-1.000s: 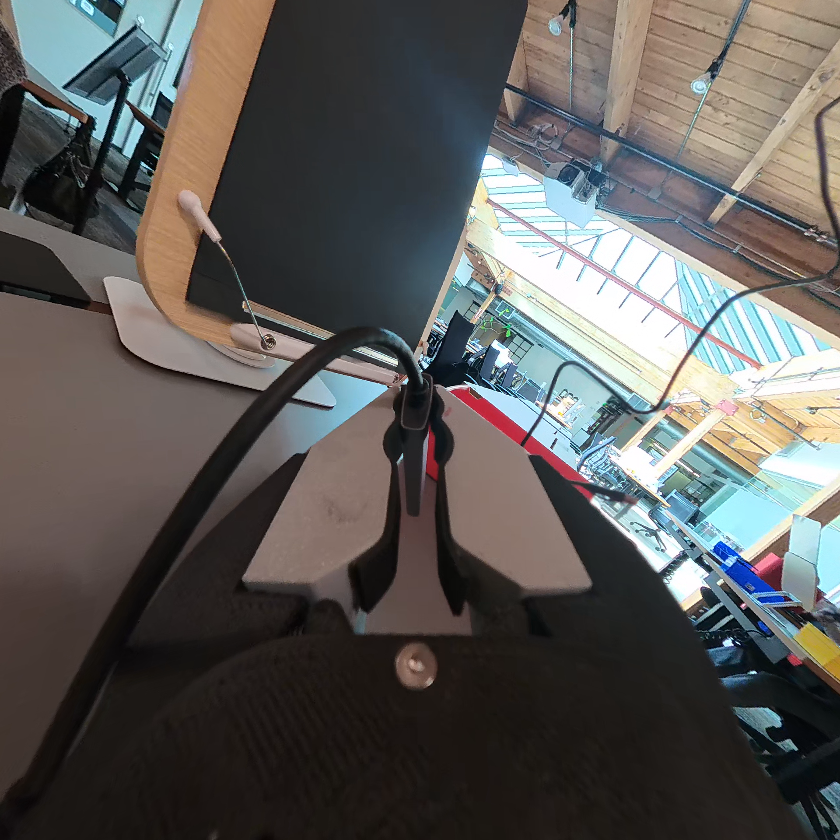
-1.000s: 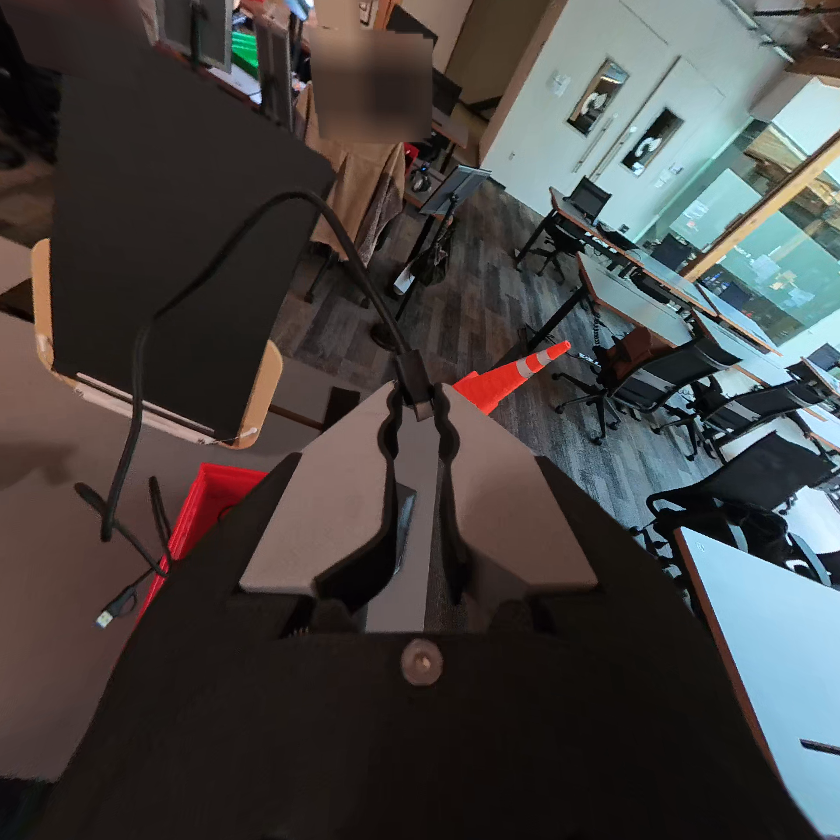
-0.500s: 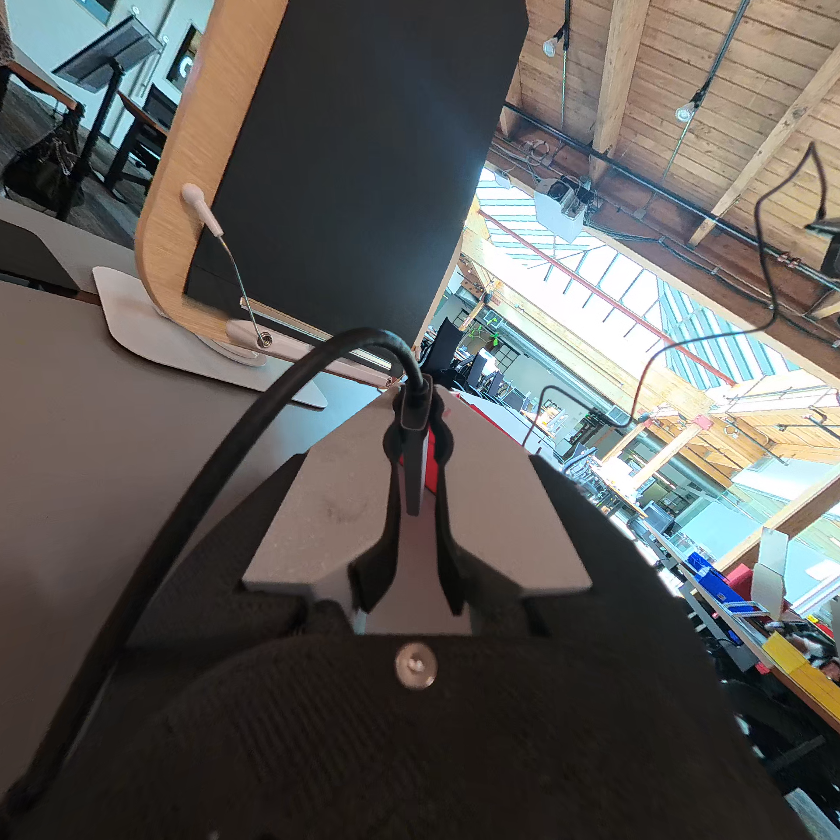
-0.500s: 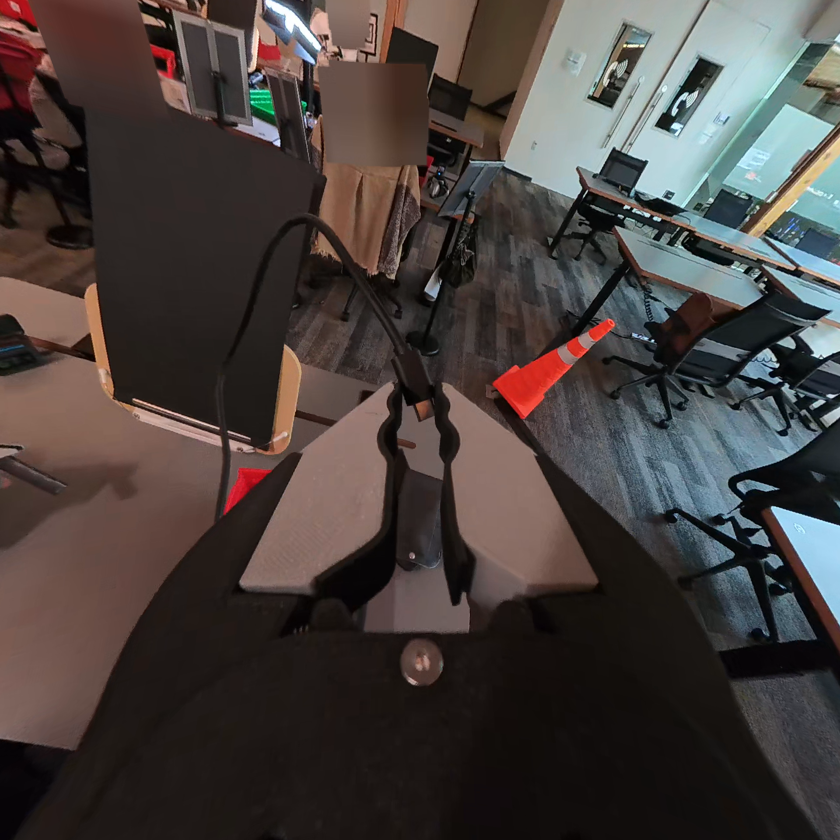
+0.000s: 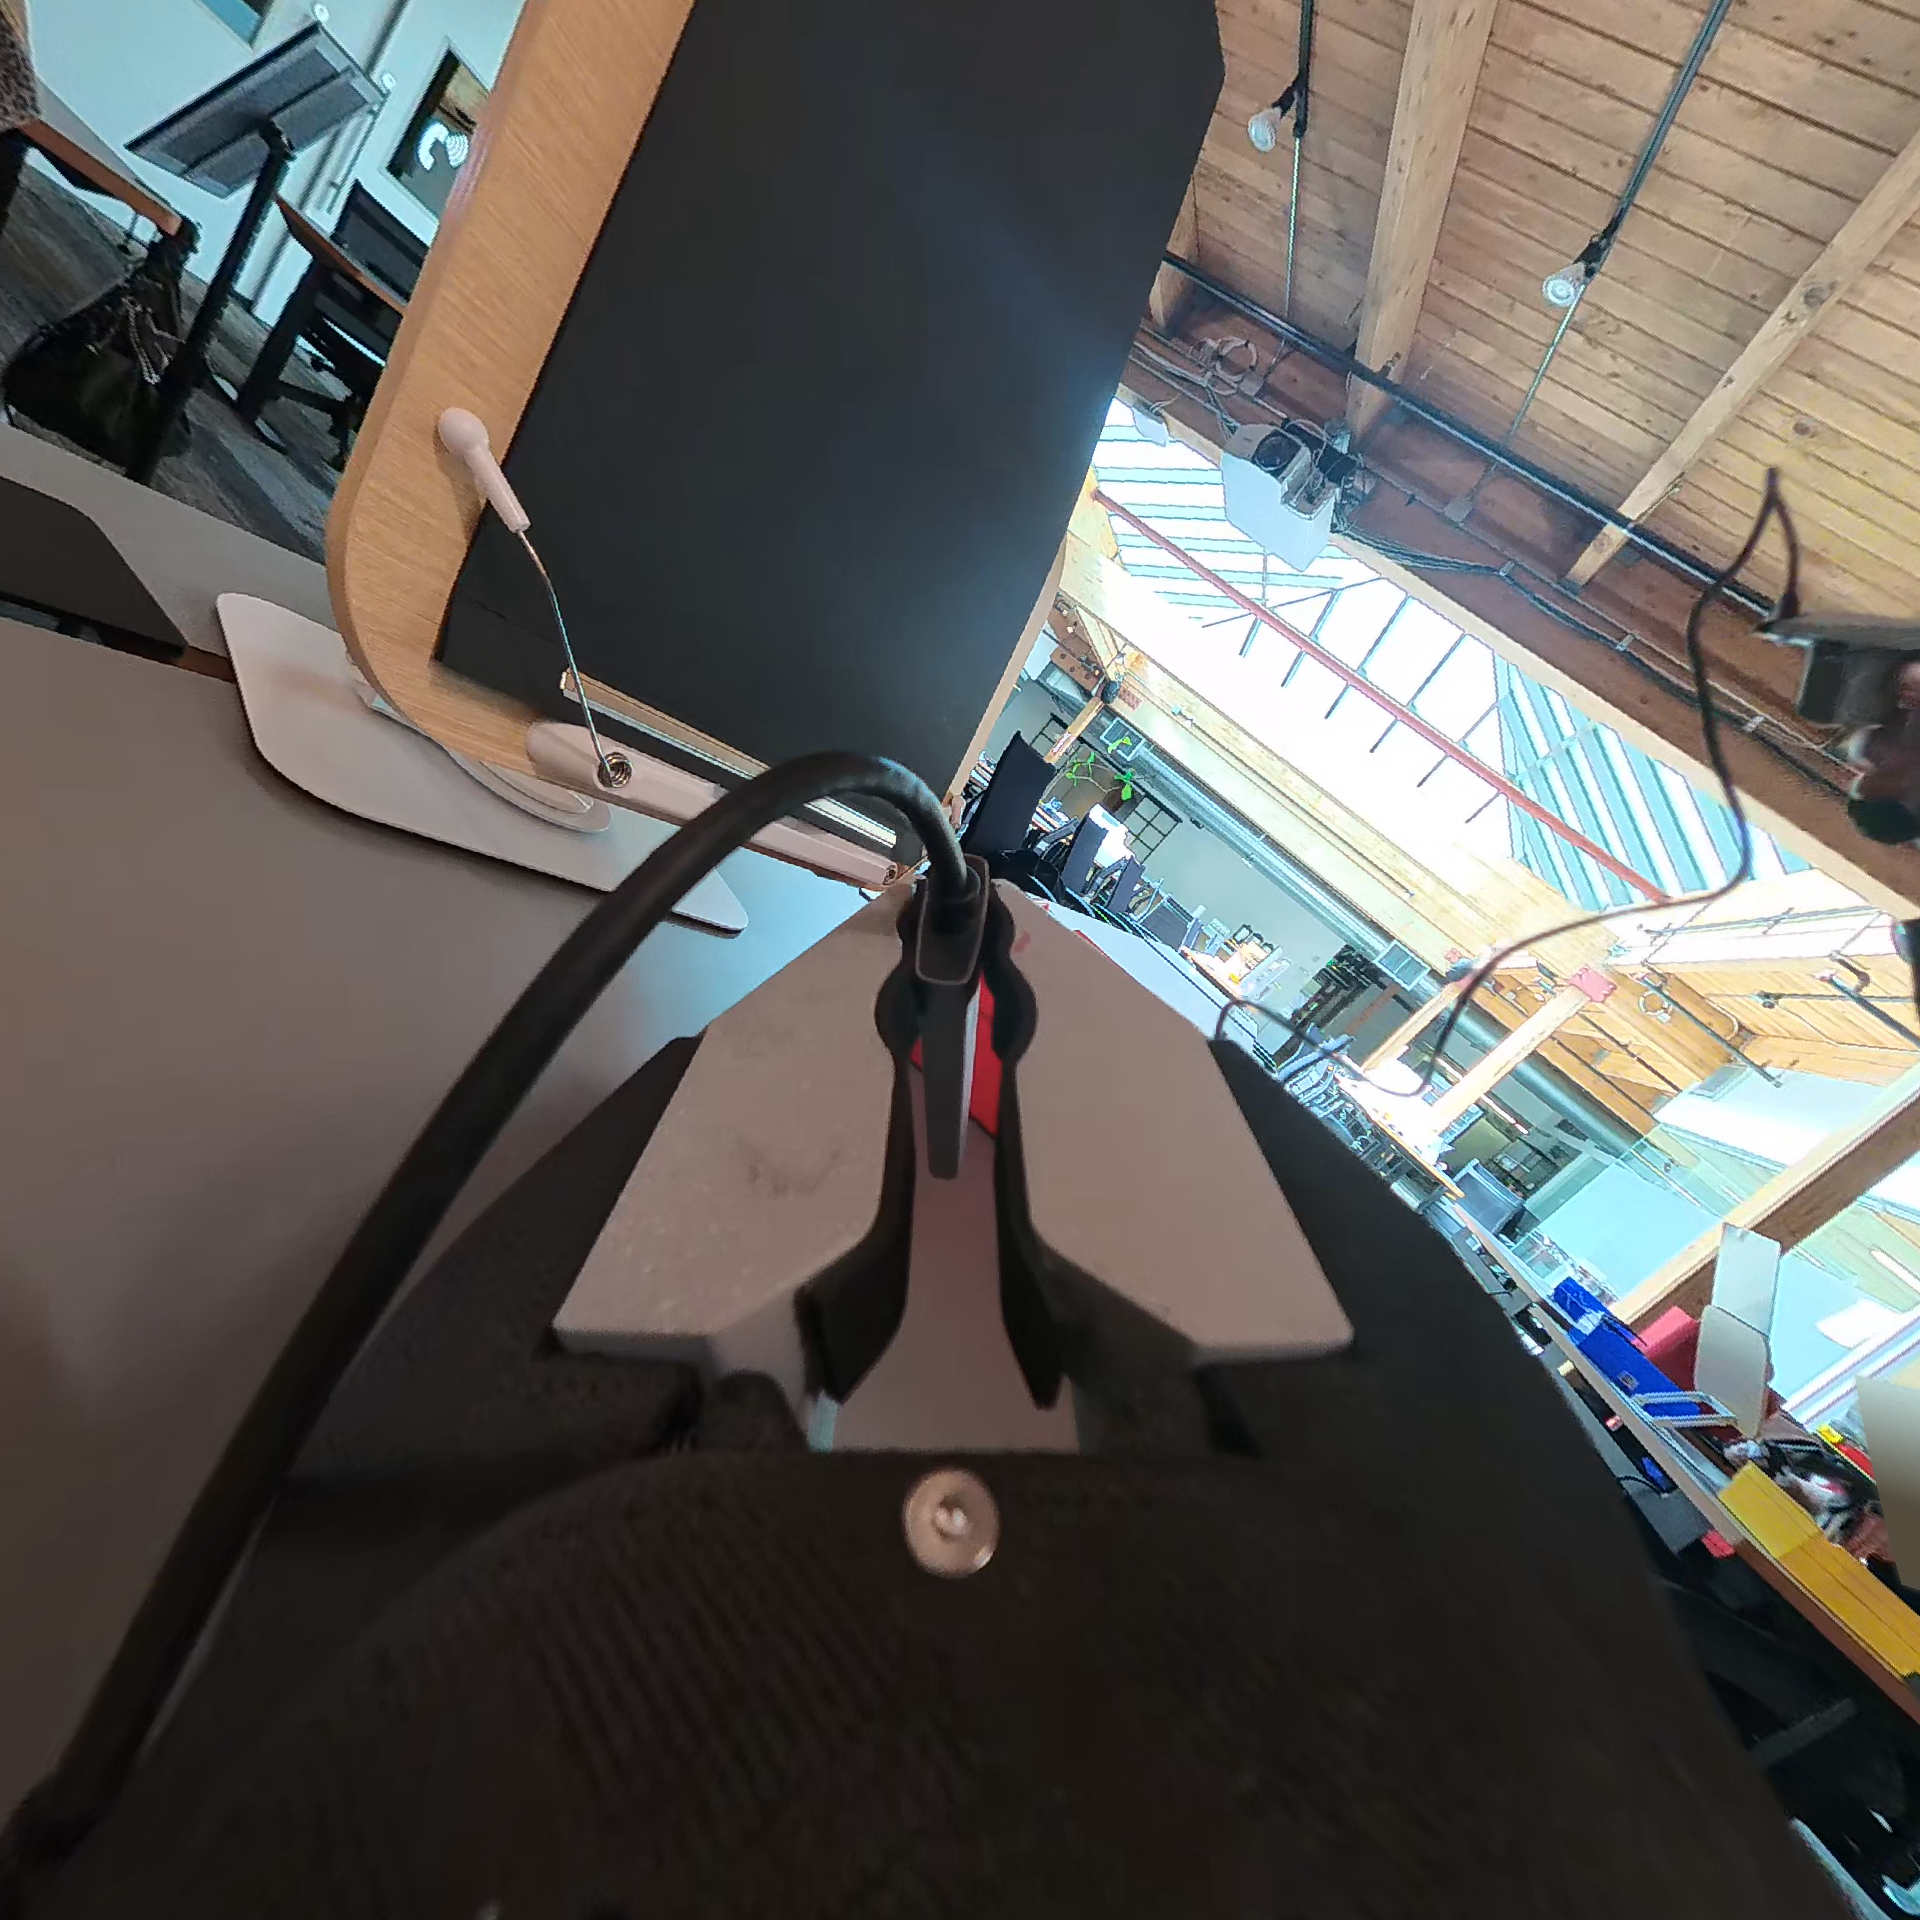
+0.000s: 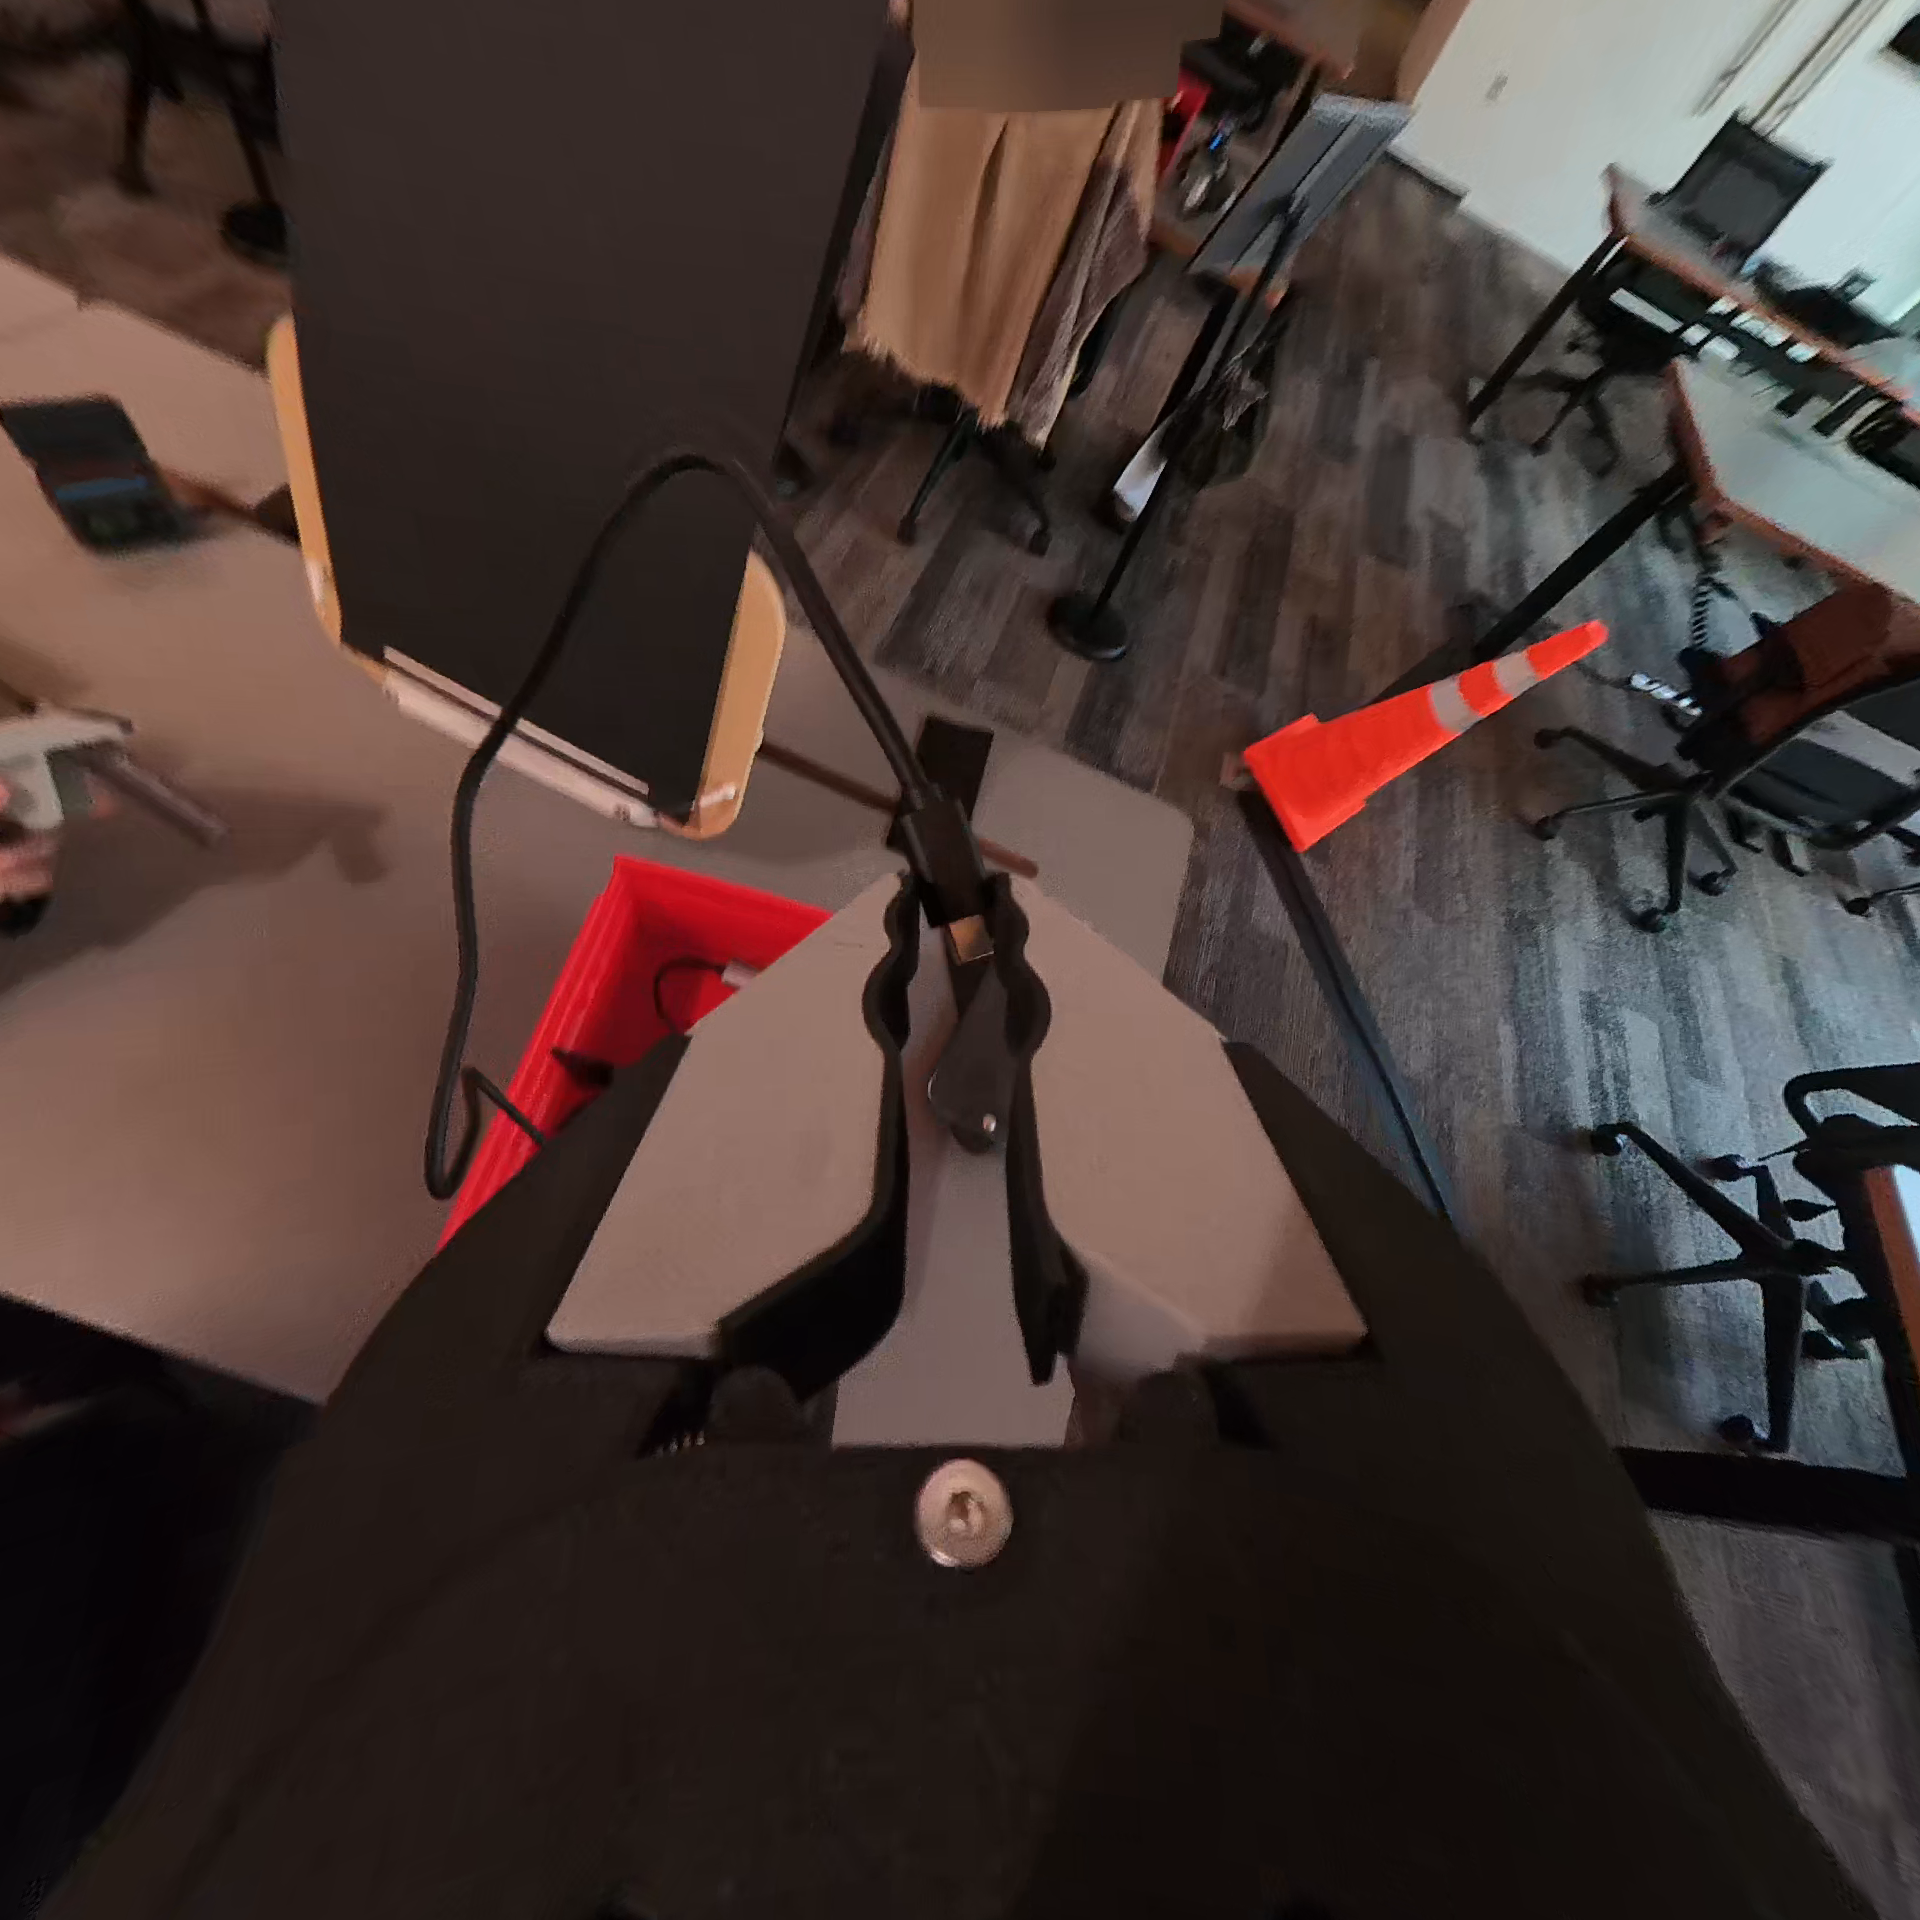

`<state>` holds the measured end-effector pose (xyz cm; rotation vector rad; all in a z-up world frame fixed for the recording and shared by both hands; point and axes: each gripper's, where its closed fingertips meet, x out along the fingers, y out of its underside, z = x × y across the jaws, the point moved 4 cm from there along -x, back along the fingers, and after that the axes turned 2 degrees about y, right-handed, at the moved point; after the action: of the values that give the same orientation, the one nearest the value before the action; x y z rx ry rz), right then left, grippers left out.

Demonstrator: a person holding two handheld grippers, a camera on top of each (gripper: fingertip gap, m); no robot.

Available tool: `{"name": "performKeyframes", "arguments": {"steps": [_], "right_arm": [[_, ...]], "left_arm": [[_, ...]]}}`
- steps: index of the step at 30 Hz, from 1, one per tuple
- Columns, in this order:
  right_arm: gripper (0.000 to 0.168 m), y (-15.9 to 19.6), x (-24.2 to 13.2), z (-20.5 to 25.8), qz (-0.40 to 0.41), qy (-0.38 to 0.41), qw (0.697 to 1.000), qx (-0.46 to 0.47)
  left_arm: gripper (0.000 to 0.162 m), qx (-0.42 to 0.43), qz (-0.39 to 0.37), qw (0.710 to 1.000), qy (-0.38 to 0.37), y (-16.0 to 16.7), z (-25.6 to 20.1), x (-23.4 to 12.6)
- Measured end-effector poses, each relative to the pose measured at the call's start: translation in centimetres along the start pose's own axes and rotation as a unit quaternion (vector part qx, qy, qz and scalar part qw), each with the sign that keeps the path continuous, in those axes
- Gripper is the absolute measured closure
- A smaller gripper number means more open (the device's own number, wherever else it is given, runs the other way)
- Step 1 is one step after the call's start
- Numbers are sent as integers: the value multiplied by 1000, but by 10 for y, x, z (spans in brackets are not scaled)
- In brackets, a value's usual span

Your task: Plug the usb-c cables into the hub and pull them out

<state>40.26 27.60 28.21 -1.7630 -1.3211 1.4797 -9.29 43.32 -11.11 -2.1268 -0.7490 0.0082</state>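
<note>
In the left wrist view my left gripper (image 5: 954,940) is shut on a thin dark hub (image 5: 943,1049), seen edge-on between the fingertips. The hub's thick black lead (image 5: 582,997) arches up and off to the lower left. In the right wrist view my right gripper (image 6: 954,914) is shut on the black plug of a usb-c cable (image 6: 940,852), its metal tip pointing back toward the camera. The thin cable (image 6: 468,831) loops up and left, then hangs down beside a red bin (image 6: 644,977). The right gripper also shows blurred at the upper right of the left wrist view (image 5: 1844,665), its cable (image 5: 1714,727) dangling.
A black panel in a wooden frame (image 5: 831,364) stands on a white base (image 5: 343,727) on the grey table (image 5: 208,1039); it also shows in the right wrist view (image 6: 540,312). The red bin holds loose cables. An orange cone (image 6: 1423,717), chairs and desks stand on the floor beyond.
The right gripper has swung downward with the plug, bringing the red bin and table edge into view. The left gripper still holds the hub; the right gripper has come into its upper right.
</note>
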Motion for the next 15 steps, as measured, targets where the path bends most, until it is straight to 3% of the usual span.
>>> {"name": "performKeyframes", "arguments": {"steps": [5,10,15], "right_arm": [[157,62,47,32,89,-54,992,-76],[157,123,81,15,171,30,973,-154],[157,136,95,-6,162,150,944,-246]], "left_arm": [[156,-1,1,1000,1,1,-1,0],[155,-2,4,1000,0,2,1,1],[155,1,11,1000,-4,5,2,2]]}}
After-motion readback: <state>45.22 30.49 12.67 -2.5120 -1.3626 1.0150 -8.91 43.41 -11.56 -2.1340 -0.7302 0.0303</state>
